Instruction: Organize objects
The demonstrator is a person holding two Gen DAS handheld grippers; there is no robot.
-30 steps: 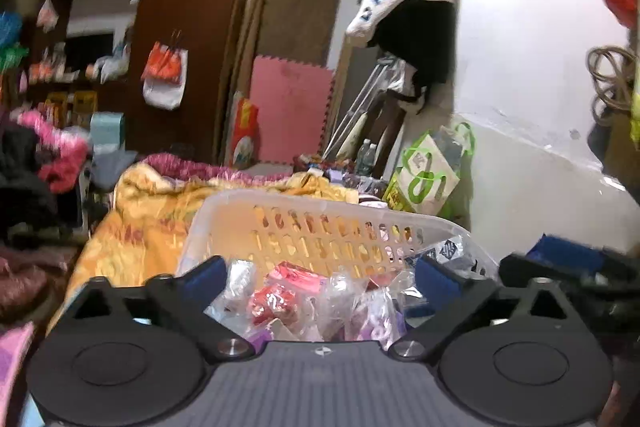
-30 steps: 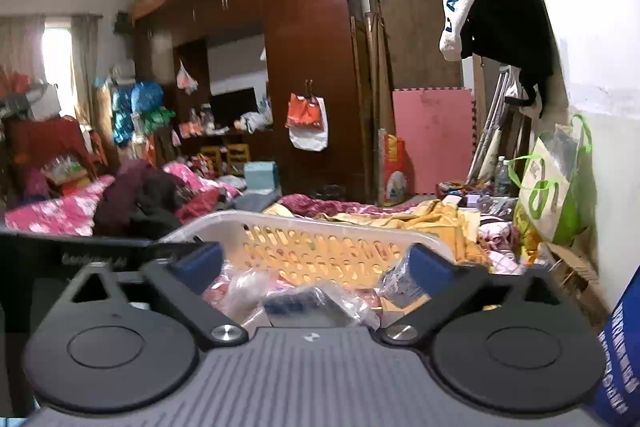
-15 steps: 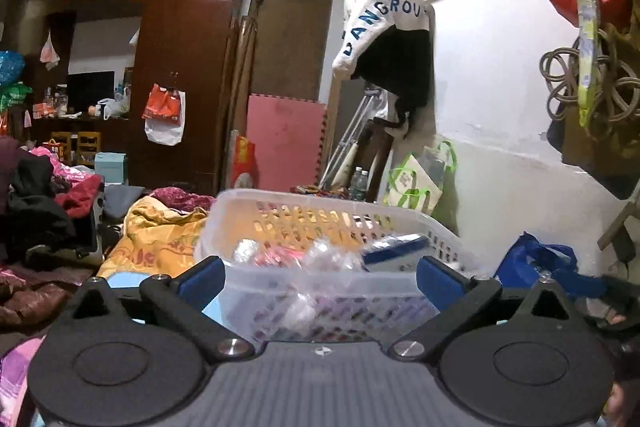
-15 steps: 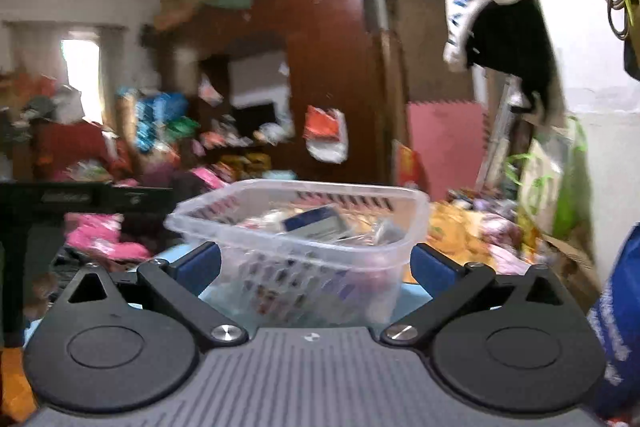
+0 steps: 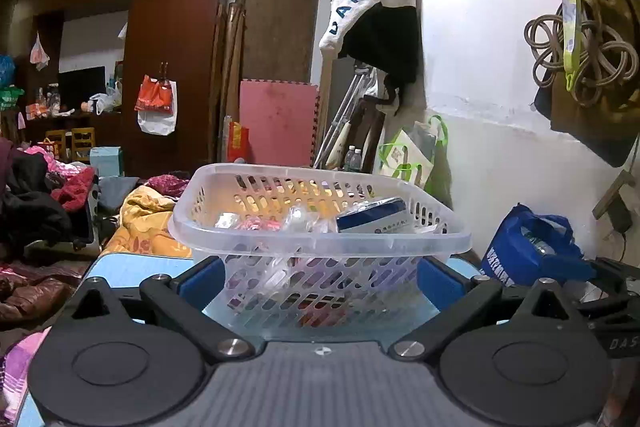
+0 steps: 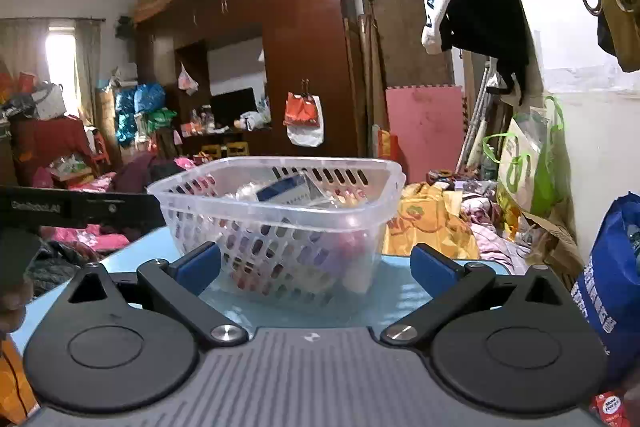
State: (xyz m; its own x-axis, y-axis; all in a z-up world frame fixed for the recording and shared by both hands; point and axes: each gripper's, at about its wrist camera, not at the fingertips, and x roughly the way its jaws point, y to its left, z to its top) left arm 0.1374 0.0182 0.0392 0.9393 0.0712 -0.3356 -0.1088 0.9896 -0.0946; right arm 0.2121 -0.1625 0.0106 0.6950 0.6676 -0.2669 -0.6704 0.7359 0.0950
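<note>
Left tool (image 5: pixel 320 277) and right tool (image 6: pixel 316 267), both spread and holding nothing, face a clear plastic basket (image 5: pixel 320 239) of packets on the blue surface (image 5: pixel 120 269), bare margins around it.

Both grippers level, empty.
L gripper (image 5: pixel 320 273) & R gripper (image 6: pixel 316 263): fingers (image 5: pixel 198 281) spread wide, gripping nothing, pointed fwd.

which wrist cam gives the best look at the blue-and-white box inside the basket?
Left wrist. There the blue-and-white box lies above the near rim of the basket, its long side and printed strip plain. The right wrist view shows the same box farther back, seen partly through the translucent wall, its print unreadable.
</note>
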